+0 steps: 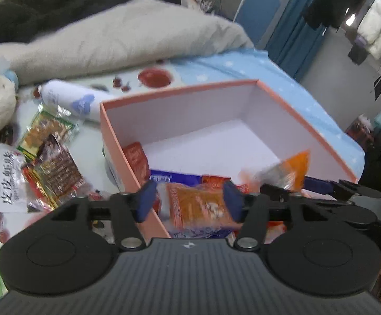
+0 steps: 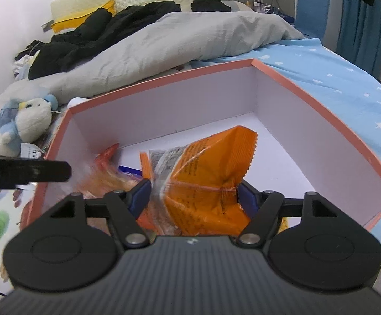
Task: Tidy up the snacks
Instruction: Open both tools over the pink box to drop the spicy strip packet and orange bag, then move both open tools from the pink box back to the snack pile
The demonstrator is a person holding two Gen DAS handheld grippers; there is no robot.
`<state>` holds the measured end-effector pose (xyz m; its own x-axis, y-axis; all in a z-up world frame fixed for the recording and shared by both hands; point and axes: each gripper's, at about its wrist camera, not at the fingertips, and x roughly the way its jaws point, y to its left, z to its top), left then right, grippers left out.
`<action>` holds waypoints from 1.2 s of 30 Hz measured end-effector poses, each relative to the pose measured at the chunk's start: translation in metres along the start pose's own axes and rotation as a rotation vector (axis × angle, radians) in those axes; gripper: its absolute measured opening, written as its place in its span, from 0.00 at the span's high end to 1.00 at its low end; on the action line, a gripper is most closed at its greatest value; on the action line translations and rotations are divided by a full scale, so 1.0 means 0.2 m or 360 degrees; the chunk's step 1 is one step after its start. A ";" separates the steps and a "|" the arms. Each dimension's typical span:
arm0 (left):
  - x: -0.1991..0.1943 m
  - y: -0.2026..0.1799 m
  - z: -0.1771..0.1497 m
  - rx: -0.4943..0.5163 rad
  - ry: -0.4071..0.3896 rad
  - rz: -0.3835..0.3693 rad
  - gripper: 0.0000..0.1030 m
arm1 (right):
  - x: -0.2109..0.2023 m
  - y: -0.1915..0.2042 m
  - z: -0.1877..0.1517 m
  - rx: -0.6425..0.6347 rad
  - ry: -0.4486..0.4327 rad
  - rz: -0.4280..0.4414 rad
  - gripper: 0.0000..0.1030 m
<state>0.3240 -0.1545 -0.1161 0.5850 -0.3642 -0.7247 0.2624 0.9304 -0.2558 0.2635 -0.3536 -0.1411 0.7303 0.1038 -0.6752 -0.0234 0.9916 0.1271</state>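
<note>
The left gripper (image 1: 189, 200) stands with jaws spread, an orange snack packet (image 1: 199, 207) loose between its pads over the near corner of the pink box (image 1: 179, 92). The right gripper (image 2: 194, 197), jaws wide, straddles an orange crimped packet (image 2: 208, 173) inside the box. More snack packets (image 1: 48, 155) lie left of the box on the bed, a grey duvet (image 1: 116, 36) beyond.

Bed (image 1: 256, 65) carries pink box (image 1: 179, 92), loose snack packets (image 1: 51, 157), duvet (image 1: 127, 34).
</note>
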 end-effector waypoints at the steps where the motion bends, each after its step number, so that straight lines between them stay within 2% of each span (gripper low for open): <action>1: -0.02 0.00 0.00 0.0010 -0.0014 0.0009 0.35 | 0.00 0.00 0.00 0.0006 -0.0007 -0.0001 0.18; 5: -0.11 0.00 0.02 0.0023 -0.0057 0.0007 0.34 | -0.03 0.00 0.02 0.0028 -0.0026 0.0001 0.18; 16: -0.48 0.08 0.14 0.0018 -0.0286 0.0002 0.34 | -0.32 0.13 0.17 -0.0037 -0.0270 0.0022 0.18; 21: -0.64 0.13 0.16 0.0008 -0.0366 0.0020 0.34 | -0.42 0.23 0.24 -0.0089 -0.0348 0.0083 0.18; 27: -0.81 0.20 0.12 0.0015 -0.0434 0.0051 0.34 | -0.54 0.38 0.27 -0.0150 -0.0442 0.0152 0.18; 36: -1.02 0.36 -0.01 -0.0035 -0.0480 0.0125 0.32 | -0.64 0.61 0.19 -0.0210 -0.0479 0.0255 0.18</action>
<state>0.2227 -0.0134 0.0122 0.8049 -0.2837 -0.5212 0.1925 0.9556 -0.2229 0.1935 -0.2485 -0.0124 0.8779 0.2511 -0.4077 -0.2277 0.9680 0.1058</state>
